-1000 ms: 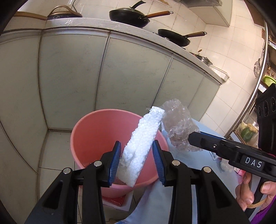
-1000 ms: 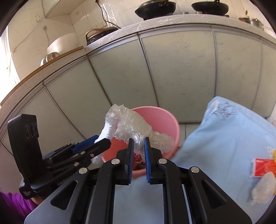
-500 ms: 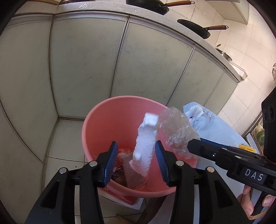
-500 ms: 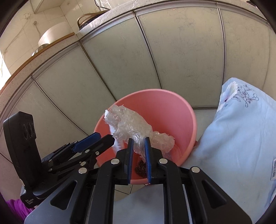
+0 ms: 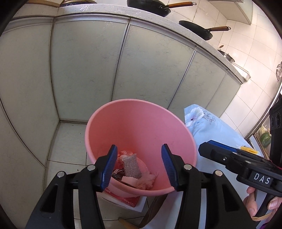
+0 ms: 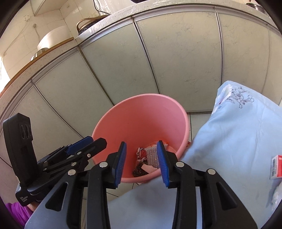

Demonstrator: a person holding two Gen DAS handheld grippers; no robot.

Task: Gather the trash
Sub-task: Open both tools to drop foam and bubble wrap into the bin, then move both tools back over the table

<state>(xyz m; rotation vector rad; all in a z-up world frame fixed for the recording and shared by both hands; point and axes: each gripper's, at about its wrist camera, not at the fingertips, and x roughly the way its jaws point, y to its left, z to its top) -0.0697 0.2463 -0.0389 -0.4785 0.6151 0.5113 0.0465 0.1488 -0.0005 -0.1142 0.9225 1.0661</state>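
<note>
A pink plastic bucket [image 5: 141,123] stands on the floor beside the table; it also shows in the right wrist view [image 6: 141,114]. Trash lies at its bottom: a bubble-wrap piece [image 5: 131,166], white foam [image 5: 130,179] and scraps. The right wrist view shows bubble wrap [image 6: 151,156] and a dark scrap [image 6: 140,170] there. My left gripper [image 5: 139,166] is open and empty above the bucket's near rim. My right gripper [image 6: 141,163] is open and empty over the bucket too. The right gripper [image 5: 220,151] reaches in from the right in the left wrist view; the left gripper [image 6: 84,144] shows at left in the right wrist view.
A table with a light blue flowered cloth [image 6: 238,132] is right of the bucket, with a red-and-white packet [image 6: 276,166] on it. Grey cabinet doors [image 5: 149,61] stand behind the bucket under a counter with black pans [image 5: 149,8]. A red-and-white box [image 5: 126,200] lies under the bucket.
Both grippers opened. The white foam dropped from the left gripper and the bubble wrap from the right gripper into the bucket. Both views tilted down over the bucket.
</note>
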